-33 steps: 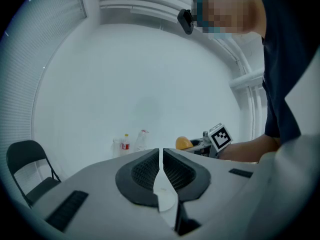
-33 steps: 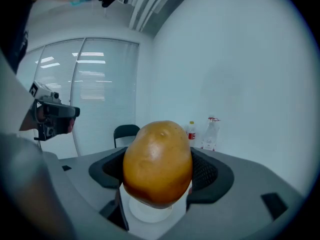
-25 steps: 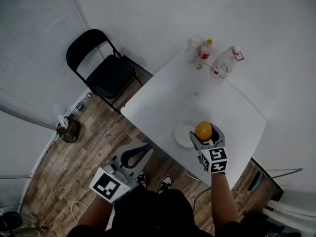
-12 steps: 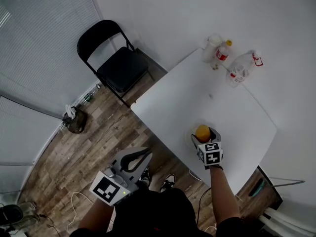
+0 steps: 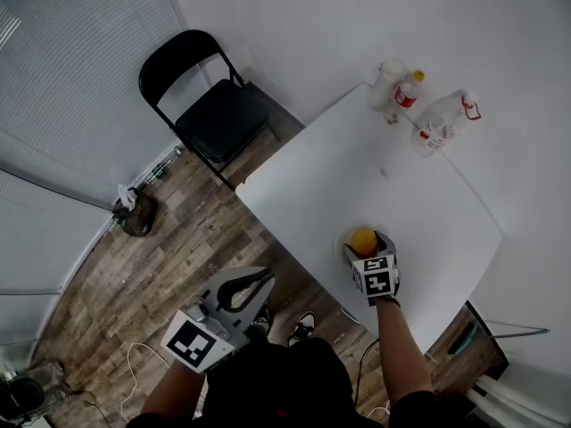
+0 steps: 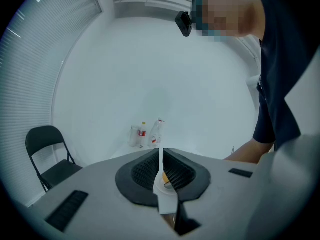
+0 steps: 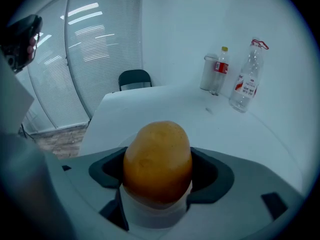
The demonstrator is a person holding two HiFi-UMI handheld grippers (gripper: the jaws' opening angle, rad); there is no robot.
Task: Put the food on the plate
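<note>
An orange-yellow, egg-shaped fruit is clamped in my right gripper, which is shut on it just over the small white plate near the table's front edge. Most of the plate is hidden under the fruit and jaws. In the right gripper view the fruit fills the space between the dark pads of the right gripper. My left gripper hangs over the wooden floor, off the table to the left, shut and empty. In its own view the left gripper shows only a thin slit.
The white table carries a clear jar, a red-labelled bottle and a clear bottle with a red cap strap at its far corner. A black folding chair stands on the floor to the left.
My right gripper has carried the fruit left and down, from beside the plate to over it, so the plate is now mostly covered. The left gripper has stayed low over the floor.
</note>
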